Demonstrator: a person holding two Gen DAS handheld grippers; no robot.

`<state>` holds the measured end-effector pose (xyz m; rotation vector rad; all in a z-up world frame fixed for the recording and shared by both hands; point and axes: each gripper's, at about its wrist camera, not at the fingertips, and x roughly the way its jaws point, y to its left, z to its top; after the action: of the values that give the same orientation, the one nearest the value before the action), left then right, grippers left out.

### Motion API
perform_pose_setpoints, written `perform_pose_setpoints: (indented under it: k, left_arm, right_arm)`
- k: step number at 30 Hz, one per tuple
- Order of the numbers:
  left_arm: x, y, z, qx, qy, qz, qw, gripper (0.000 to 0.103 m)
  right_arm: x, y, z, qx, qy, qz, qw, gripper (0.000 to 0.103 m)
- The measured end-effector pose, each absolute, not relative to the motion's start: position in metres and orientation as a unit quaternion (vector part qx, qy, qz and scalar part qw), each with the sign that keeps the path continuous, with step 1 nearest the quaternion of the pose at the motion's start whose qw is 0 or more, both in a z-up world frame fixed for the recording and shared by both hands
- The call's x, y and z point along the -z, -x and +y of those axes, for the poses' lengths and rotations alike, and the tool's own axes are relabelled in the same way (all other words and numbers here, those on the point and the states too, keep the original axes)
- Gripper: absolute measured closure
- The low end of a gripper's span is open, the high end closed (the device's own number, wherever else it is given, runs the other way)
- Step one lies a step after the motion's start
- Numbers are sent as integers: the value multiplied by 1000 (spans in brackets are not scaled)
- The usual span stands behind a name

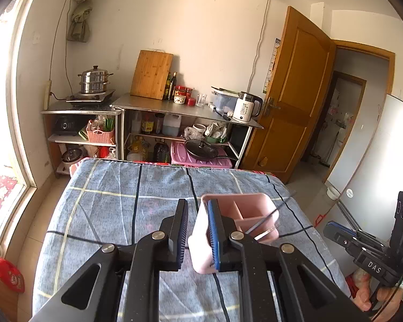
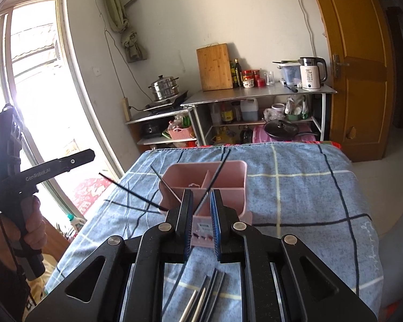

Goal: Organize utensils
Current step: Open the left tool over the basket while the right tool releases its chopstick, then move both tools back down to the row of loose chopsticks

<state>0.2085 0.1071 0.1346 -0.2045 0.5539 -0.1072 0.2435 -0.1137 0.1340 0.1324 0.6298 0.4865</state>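
Right wrist: both tongs slightly parted, empty — pink caddy blocks chopsticks.

Pink plastic utensil holder stands upright on my blue plaid cloth, divided into compartments. Three black chopsticks lean inside, tips splayed outward over rim. More chopsticks, black and metal, lie flat on cloth just before holder.
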Motion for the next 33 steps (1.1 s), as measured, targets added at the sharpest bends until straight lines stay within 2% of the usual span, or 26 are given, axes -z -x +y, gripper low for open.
perform_pose_setpoints:
  k: [6,17,33]
  left_arm:
    - [-121,-161,89,68,94,268,956,88]
    - [-57,-111,46,98,90,319,938,88]
    - [-6,-111,18,117,89,374,916,88]
  right_arm:
    - [-119,-211,-125,-229,-63,314,919,90]
    - [-80,-169,-147,-221,-75,349,907,90]
    - [-39,-160,-144,-218,-73,398,888,90]
